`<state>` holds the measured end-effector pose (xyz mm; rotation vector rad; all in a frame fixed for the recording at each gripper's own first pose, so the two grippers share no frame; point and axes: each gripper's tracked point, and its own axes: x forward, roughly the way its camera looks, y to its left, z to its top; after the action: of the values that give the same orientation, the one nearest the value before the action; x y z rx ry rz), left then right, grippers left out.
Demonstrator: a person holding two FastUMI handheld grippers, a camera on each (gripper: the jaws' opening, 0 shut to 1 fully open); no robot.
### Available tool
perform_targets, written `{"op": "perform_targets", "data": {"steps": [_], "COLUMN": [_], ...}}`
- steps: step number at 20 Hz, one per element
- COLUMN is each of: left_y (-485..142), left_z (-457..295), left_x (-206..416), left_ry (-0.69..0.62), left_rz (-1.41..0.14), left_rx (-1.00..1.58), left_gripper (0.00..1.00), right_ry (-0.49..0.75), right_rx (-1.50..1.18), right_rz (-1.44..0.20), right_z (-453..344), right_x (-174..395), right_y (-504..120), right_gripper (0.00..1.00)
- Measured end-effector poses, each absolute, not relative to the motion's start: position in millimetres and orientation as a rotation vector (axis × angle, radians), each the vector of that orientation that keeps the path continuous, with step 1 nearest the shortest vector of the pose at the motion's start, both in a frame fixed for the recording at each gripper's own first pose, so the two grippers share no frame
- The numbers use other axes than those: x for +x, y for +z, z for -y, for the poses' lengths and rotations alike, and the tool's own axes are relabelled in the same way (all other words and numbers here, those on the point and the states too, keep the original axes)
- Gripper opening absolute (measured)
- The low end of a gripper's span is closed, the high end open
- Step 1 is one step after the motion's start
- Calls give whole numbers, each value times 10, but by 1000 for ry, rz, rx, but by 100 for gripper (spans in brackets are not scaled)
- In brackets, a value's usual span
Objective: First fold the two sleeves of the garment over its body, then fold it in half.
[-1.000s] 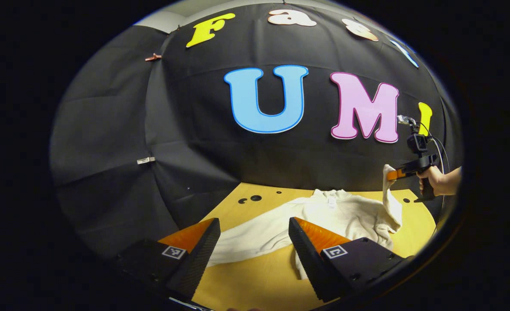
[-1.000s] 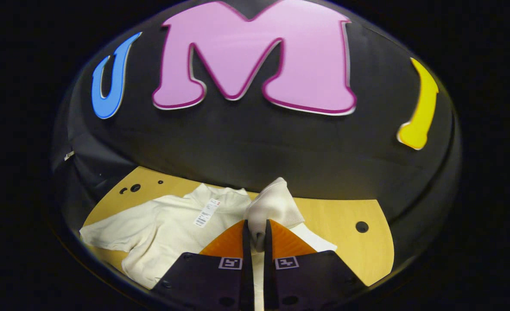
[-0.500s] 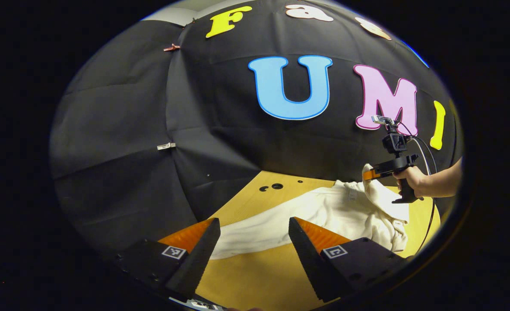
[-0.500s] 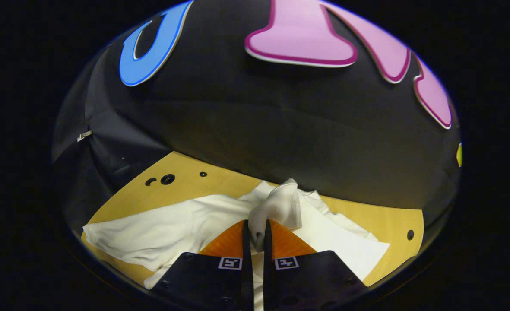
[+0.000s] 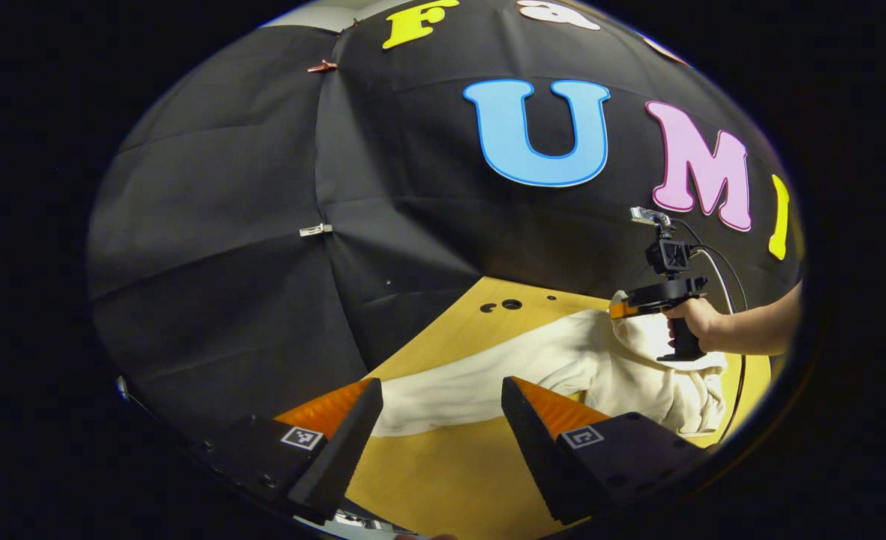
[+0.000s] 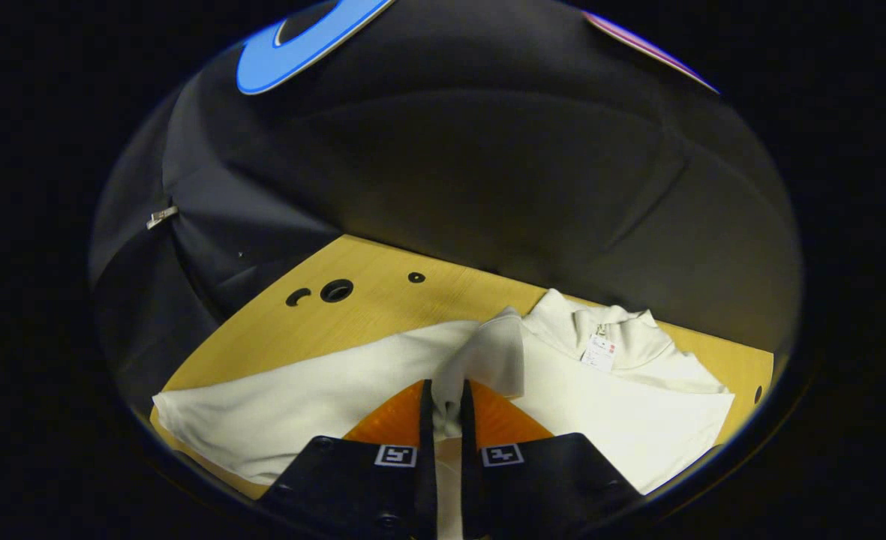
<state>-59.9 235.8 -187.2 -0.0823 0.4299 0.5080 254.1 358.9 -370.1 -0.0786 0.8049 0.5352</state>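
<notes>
The right gripper (image 6: pixel 443 405) pinches a sleeve cuff (image 6: pixel 488 356) between near-closed fingers, raised over the white garment (image 6: pixel 322 390) lying on the table (image 6: pixel 277 330) just below. The thin hold could slip, dropping the sleeve bunched. Since a second ago it has swung leftward over the body; the left gripper (image 5: pixel 439 420) stays wide open, holding nothing

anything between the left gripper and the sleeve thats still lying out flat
Nothing visible. The left gripper is open over bare table, and the flat sleeve lies just ahead of its fingertips.
</notes>
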Motion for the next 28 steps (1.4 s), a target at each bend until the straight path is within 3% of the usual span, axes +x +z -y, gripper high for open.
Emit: {"op": "perform_targets", "data": {"steps": [1, 2, 3, 4, 6, 9, 18, 28], "left_y": [-1871, -1860, -1862, -1848, -1858, -1919, -2413, -3519], "left_z": [-2374, -2385, -2387, -2392, -2408, -2544, -3362, -3964], "left_x": [-598, -588, -574, -559, -538, -553, -832, -775], "left_ry": [510, 514, 514, 515, 518, 557, 767, 848], "left_rz": [-430, -427, -421, -416, -413, -414, -465, -562], "left_rx": [-78, -72, -68, -67, -70, -91, -128, -278], "left_gripper": [99, 99, 99, 99, 99, 99, 99, 100], "right_ry": [549, 565, 578, 576, 567, 542, 347, 173], "right_rx": [-70, -39, 1, 28, 50, 31, 1, -96], "right_rz": [-829, -861, -877, -875, -848, -808, -701, -699], "right_z": [-3639, -3704, -3777, -3802, -3748, -3542, -2285, -775], "right_x": [2461, 2388, 2335, 2343, 2332, 2359, 2334, 1837], "right_y": [-3759, -3801, -3798, -3771, -3626, -3468, -3003, -2715], "right_gripper": [12, 25, 24, 29, 51, 96, 99, 99]}}
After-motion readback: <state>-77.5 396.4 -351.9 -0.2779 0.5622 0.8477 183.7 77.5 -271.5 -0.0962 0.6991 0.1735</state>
